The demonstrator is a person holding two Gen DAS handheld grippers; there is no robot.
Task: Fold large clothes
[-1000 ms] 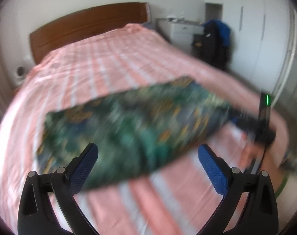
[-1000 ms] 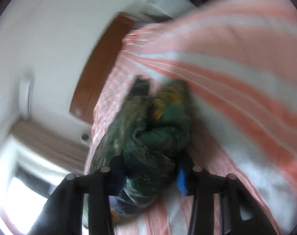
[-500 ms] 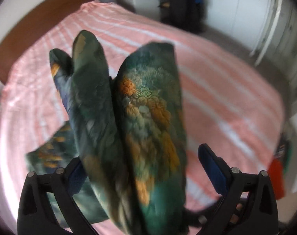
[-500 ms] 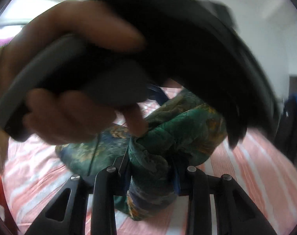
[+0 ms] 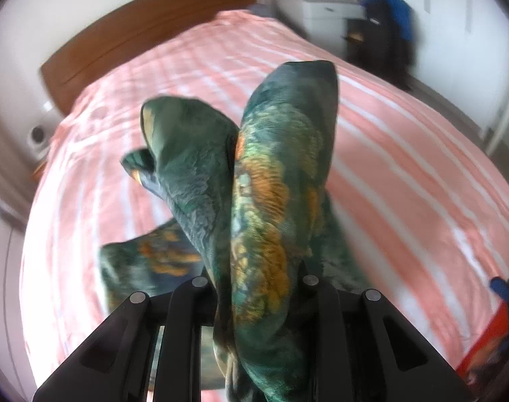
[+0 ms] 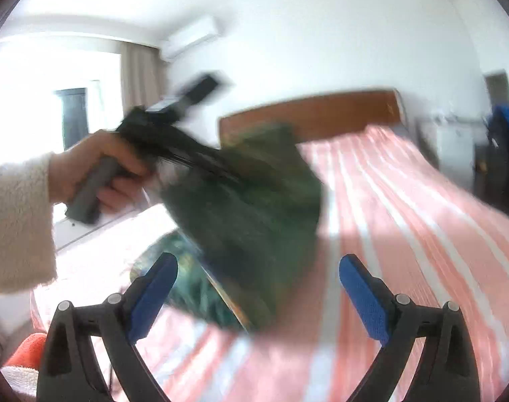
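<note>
Clamping a bunched fold of the green patterned garment [image 5: 281,181], the left tool [image 5: 254,288] fills the bottom centre of the left wrist view, its two black fingers drawn in close against the cloth on either side. The fabric, dark green with orange and pale markings, rises from between the fingers in two tall lobes through the middle of the frame, and a further part of it trails down to the lower left onto the bed [image 5: 405,154]. The bed wears a pink cover with white stripes; its wooden headboard [image 5: 137,23] curves across the upper left, and a white cabinet [image 5: 321,13] stands at the upper right beside a dark shape with blue on it, too blurred to name.

In the right wrist view the right tool [image 6: 258,298] sits at the bottom of the frame with its blue-padded fingers [image 6: 154,294] spread wide apart and nothing between them. Above it, at centre, the garment [image 6: 254,207] hangs as a blurred green mass from the left tool [image 6: 187,140], which the person's left hand [image 6: 100,174] grips at the left of the frame, a cream fleece sleeve [image 6: 16,224] covering the wrist. A lower part of the cloth lies on the bed just behind the right tool's left finger. A curtain [image 6: 137,77] and a wall air conditioner [image 6: 190,37] show in the upper left.
</note>
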